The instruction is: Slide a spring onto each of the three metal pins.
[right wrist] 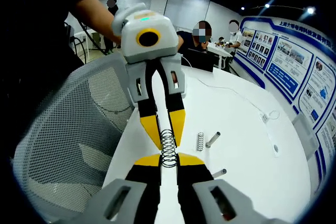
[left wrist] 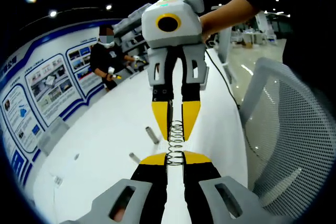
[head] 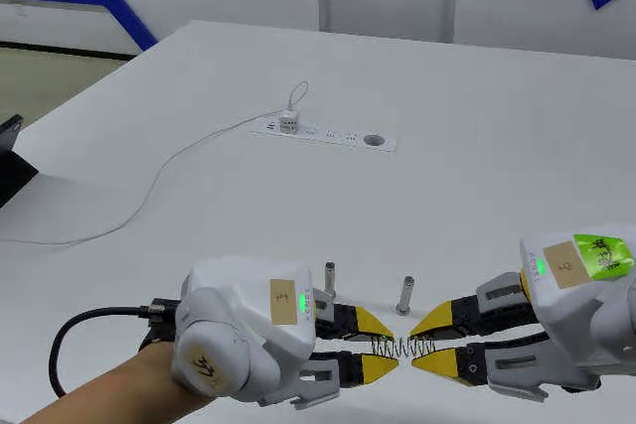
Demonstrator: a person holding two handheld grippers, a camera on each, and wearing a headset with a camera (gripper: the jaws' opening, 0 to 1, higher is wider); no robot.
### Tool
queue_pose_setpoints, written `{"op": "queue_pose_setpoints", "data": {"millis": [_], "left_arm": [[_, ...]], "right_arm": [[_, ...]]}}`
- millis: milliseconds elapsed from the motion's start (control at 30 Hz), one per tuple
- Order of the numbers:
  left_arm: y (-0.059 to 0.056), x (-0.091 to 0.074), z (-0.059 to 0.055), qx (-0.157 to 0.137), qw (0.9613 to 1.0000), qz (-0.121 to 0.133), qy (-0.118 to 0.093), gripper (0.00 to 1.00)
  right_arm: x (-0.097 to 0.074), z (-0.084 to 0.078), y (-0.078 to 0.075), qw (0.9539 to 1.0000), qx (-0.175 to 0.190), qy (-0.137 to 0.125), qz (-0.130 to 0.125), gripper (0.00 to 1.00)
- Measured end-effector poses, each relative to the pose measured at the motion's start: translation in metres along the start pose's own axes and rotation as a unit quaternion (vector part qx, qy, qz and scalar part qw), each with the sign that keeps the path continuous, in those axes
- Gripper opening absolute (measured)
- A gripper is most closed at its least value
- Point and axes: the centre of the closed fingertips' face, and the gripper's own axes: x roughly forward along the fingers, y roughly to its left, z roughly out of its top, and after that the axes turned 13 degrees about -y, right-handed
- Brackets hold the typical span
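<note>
**A:** In the head view, what sits on the white table?

**B:** Two smooth steel pins stand upright just behind the grippers. The left gripper and right gripper have glossy white shells and yellow wedge tips, and they face each other. Each one pinches an end of a thin wire spring held level between them.

**A:** Any writing?

**B:** There are tan stickers on both shells and a green sticker on the right one, all too small to read. Farther back are a power strip, a plug, a thin cable and a chair.

**A:** And the left gripper view?

**B:** Its black jaws are pressed on the spring's near end, and the right gripper's are on the far end. A mesh chair crowds the right side. The print on the wall posters is unreadable.

**A:** The right gripper view?

**B:** It shows the same hold from the opposite end. A second spring lies on the table just beside a pin.
</note>
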Motion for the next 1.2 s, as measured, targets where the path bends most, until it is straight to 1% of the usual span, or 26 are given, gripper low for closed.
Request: {"op": "queue_pose_setpoints", "data": {"millis": [67, 167, 200, 300, 333, 367, 500, 600, 633, 733, 933, 1000, 1067, 1133, 1200], "left_arm": [[0.0, 0.0, 0.001, -0.002, 1.0, 0.002, -0.005, 0.09], [0.002, 0.0, 0.005, -0.004, 0.9999, 0.009, -0.012, 0.09], [0.003, 0.0, 0.006, -0.001, 0.9998, 0.012, -0.013, 0.09], [0.005, -0.002, 0.011, -0.015, 0.9993, 0.021, -0.026, 0.09], [0.006, -0.003, 0.013, -0.025, 0.9988, 0.025, -0.035, 0.09], [0.007, -0.004, 0.014, -0.03, 0.9984, 0.027, -0.039, 0.09], [0.008, -0.005, 0.015, -0.032, 0.998, 0.035, -0.042, 0.09], [0.007, -0.006, 0.015, -0.038, 0.9976, 0.036, -0.045, 0.09], [0.007, -0.006, 0.015, -0.041, 0.9974, 0.036, -0.047, 0.09], [0.008, -0.007, 0.016, -0.047, 0.9966, 0.04, -0.054, 0.09], [0.006, -0.006, 0.016, -0.06, 0.9956, 0.042, -0.059, 0.09], [0.005, -0.006, 0.017, -0.062, 0.9952, 0.043, -0.063, 0.09], [0.005, -0.006, 0.016, -0.061, 0.9952, 0.043, -0.063, 0.09], [0.009, -0.007, 0.015, -0.061, 0.9947, 0.053, -0.064, 0.1], [0.013, -0.009, 0.015, -0.065, 0.9933, 0.067, -0.069, 0.1]], "right_arm": [[-0.002, 0.008, 0.001, 0.9998, 0.008, -0.019, 0.001, 0.11], [-0.003, 0.016, -0.001, 0.9992, 0.016, -0.037, -0.001, 0.11], [-0.003, 0.017, -0.001, 0.9991, 0.017, -0.039, -0.003, 0.11], [-0.004, 0.024, -0.003, 0.9981, 0.025, -0.056, -0.006, 0.11], [-0.003, 0.029, -0.003, 0.997, 0.033, -0.07, -0.009, 0.11], [-0.003, 0.032, -0.004, 0.9964, 0.036, -0.076, -0.01, 0.11], [-0.002, 0.033, -0.005, 0.9961, 0.039, -0.078, -0.013, 0.11], [-0.001, 0.035, -0.005, 0.9952, 0.047, -0.085, -0.013, 0.11], [0.0, 0.036, -0.005, 0.9948, 0.049, -0.088, -0.014, 0.11], [0.001, 0.042, -0.006, 0.9917, 0.067, -0.108, -0.019, 0.11], [0.005, 0.046, -0.005, 0.9904, 0.076, -0.115, -0.016, 0.11], [0.006, 0.049, -0.005, 0.989, 0.083, -0.121, -0.016, 0.11], [0.007, 0.05, -0.006, 0.9892, 0.084, -0.119, -0.017, 0.11], [0.009, 0.049, -0.007, 0.9896, 0.081, -0.116, -0.024, 0.1], [0.01, 0.05, -0.011, 0.9894, 0.079, -0.117, -0.031, 0.1]]}}
